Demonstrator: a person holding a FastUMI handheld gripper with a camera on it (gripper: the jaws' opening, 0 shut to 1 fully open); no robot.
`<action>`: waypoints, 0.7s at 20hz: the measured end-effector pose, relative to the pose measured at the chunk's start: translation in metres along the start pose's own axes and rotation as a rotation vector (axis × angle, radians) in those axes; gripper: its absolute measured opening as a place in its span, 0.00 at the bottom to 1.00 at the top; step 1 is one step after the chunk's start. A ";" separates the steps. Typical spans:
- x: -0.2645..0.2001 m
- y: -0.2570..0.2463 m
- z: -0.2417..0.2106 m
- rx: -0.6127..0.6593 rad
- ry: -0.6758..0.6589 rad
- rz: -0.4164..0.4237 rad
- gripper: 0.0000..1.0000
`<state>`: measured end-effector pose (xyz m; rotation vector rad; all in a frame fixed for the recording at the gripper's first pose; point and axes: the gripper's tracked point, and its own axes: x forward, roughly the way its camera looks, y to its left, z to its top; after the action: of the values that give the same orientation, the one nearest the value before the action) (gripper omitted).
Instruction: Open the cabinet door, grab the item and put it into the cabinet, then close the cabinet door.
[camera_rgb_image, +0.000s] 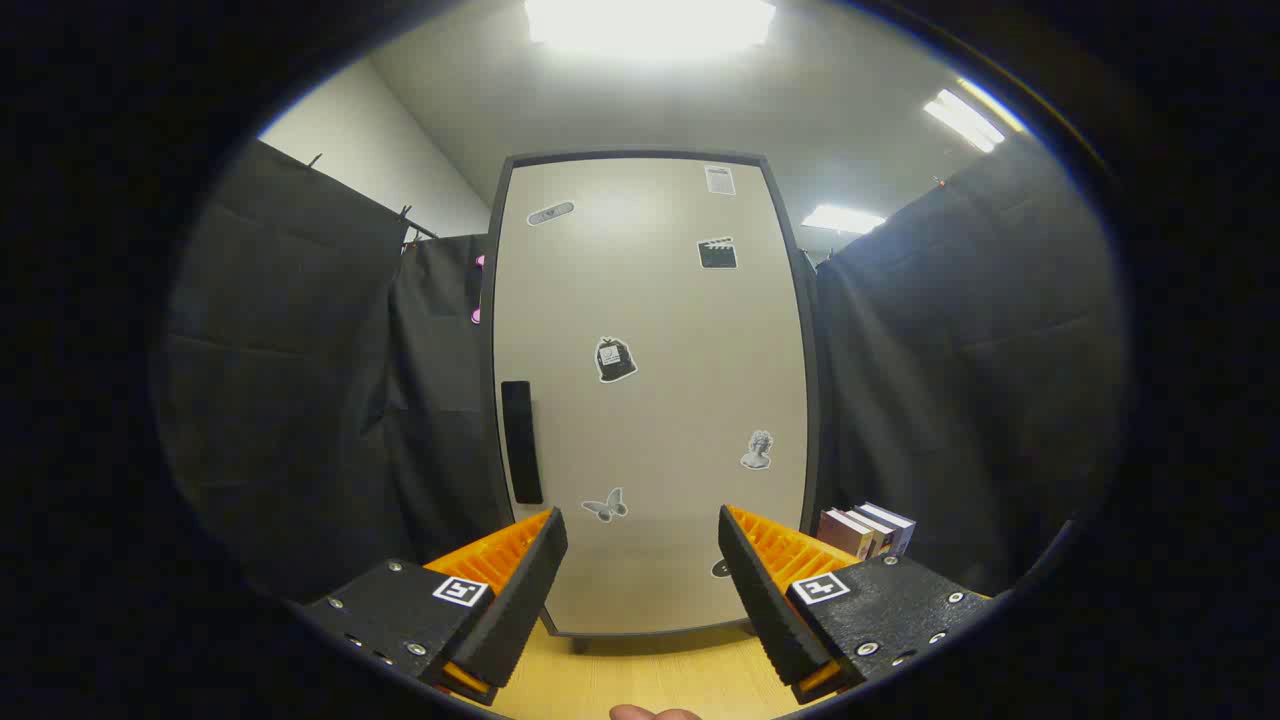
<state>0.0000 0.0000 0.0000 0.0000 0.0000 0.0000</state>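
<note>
The gripper (640, 560) is hovering with its fingers spread wide, nothing between them. Just beyond, the cabinet (650, 400) is standing on the wooden table (650, 675), its door shut, the handle (521, 442) sitting along the cabinet's left edge. Some books (866, 530) are standing just beside the cabinet's lower right corner.

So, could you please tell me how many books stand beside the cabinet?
3 books, upright in a row on the table right of the cabinet, beyond the open gripper; its right finger may hide more.
</note>
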 end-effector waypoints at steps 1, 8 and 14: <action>0.001 0.001 0.001 0.004 0.002 0.005 0.94; 0.007 -0.003 -0.006 -0.012 0.027 -0.004 0.94; 0.012 0.000 -0.005 -0.019 0.024 0.012 0.94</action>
<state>0.0125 0.0005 -0.0049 -0.0189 0.0239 0.0117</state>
